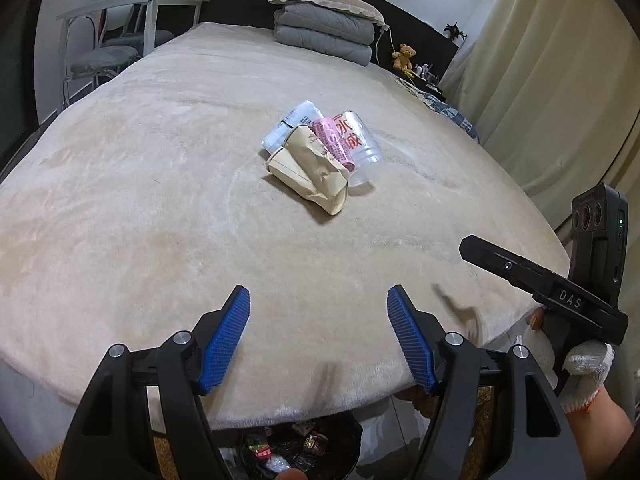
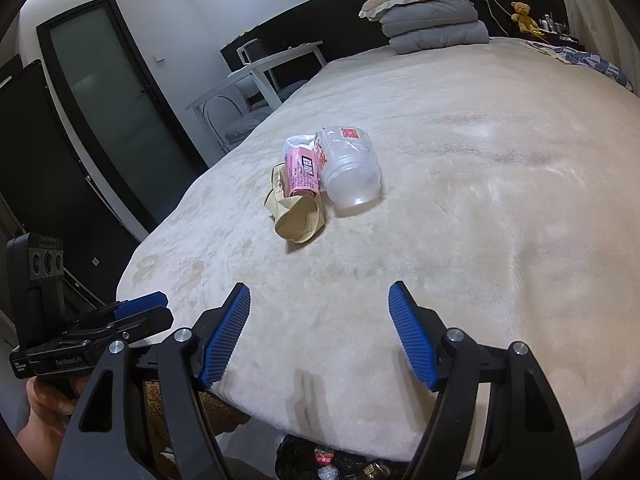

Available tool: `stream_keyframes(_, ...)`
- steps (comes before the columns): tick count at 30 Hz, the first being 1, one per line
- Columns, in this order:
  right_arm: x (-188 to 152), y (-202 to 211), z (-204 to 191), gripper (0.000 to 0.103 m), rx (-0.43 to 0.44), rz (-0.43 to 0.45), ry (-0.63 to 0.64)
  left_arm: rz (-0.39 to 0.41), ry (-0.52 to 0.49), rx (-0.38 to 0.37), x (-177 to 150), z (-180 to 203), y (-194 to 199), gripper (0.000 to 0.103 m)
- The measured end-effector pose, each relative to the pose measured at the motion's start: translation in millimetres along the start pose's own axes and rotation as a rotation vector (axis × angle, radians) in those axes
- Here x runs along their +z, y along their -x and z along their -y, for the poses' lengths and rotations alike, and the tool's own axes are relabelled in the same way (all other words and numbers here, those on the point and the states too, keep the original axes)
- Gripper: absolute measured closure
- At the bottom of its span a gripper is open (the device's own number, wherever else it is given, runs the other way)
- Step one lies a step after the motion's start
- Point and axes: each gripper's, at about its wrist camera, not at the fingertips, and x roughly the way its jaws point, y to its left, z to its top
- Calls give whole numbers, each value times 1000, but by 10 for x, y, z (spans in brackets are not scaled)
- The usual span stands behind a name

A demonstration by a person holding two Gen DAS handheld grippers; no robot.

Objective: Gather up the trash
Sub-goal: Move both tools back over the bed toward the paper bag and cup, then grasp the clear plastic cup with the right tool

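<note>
A small heap of trash lies in the middle of the bed: a crumpled brown paper bag [image 1: 310,170] [image 2: 294,218], a pink packet [image 1: 333,142] [image 2: 301,172], a clear plastic cup [image 1: 362,140] [image 2: 350,170] on its side, and a white wrapper [image 1: 290,124]. My left gripper [image 1: 318,314] hovers open over the bed's near edge, nothing between its blue pads. My right gripper [image 2: 320,312] is also open and empty, well short of the heap. Each gripper shows in the other's view: the right one [image 1: 560,296] held by a gloved hand, the left one [image 2: 136,312] at the lower left.
A beige blanket [image 1: 160,200] covers the bed. A dark bin with wrappers [image 1: 296,448] [image 2: 344,464] sits on the floor below the near edge. Folded grey quilts and a pillow [image 1: 324,20] lie at the head. A white desk and chair [image 1: 120,32] stand at the left, curtains [image 1: 560,80] at the right.
</note>
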Motion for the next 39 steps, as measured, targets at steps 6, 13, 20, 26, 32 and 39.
stream_keyframes(6,322,-290,-84,31,19,-5,28,-24,7,13,212,-135,-161,41)
stream_keyframes(13,660,-611,-62,23,-20,4,36,-58,-11,21,411,-219,-361,42)
stream_keyframes(20,950,-960,164,23,-46,-23,14,-75,11,12,616,-343,-495,30)
stream_keyframes(26,1099,-1233,380,23,-1,-74,-35,-86,34,-16,774,-429,-601,30)
stream_keyframes(32,1178,-1412,503,23,30,-126,-45,-107,63,-34,882,-514,-730,30)
stream_keyframes(39,1172,-1490,548,34,83,-145,-52,-132,131,-69,894,-637,-793,30)
